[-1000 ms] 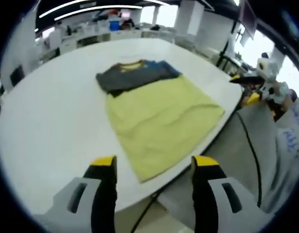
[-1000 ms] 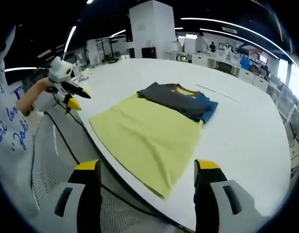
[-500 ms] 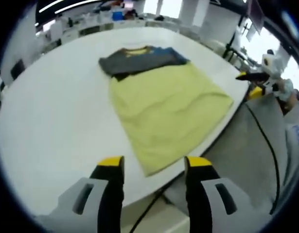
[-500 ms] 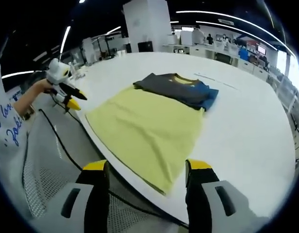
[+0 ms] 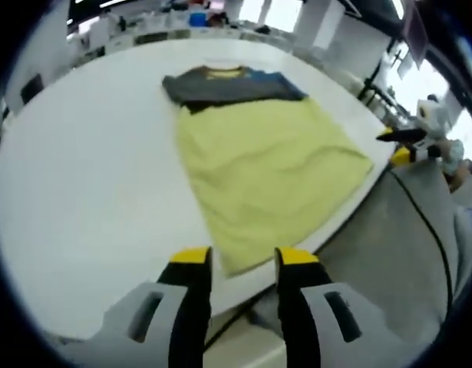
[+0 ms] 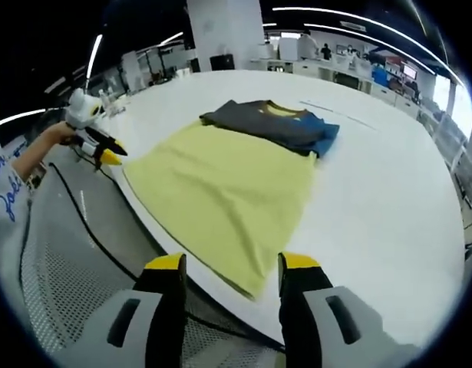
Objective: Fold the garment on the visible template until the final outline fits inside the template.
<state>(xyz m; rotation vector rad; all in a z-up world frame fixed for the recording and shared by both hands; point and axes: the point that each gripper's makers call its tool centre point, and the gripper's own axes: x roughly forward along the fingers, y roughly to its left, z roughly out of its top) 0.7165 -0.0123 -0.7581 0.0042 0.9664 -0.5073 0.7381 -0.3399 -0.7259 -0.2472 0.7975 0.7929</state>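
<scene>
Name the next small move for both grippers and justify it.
Probably lower both onto the near hem corners of the yellow cloth garment: the left gripper and right gripper hover open above that edge at the white table rim, gripping nothing.

Ahead of the left gripper (image 5: 241, 257), whose jaws stand narrowly apart, the near corner of the yellow garment (image 5: 266, 169) lies flat just past the tips at the edge of the white table (image 5: 82, 184), with bare tabletop to the left of the jaws and nothing raised on it. To the right of those jaws the table ends, and off that edge a black cable (image 5: 420, 222) trails over grey mesh. Ahead of the right gripper (image 6: 232, 263) the cloth's corner again lies just past the tips, bare table (image 6: 389, 199) to the right, cable (image 6: 86, 222) left of the jaws.
</scene>
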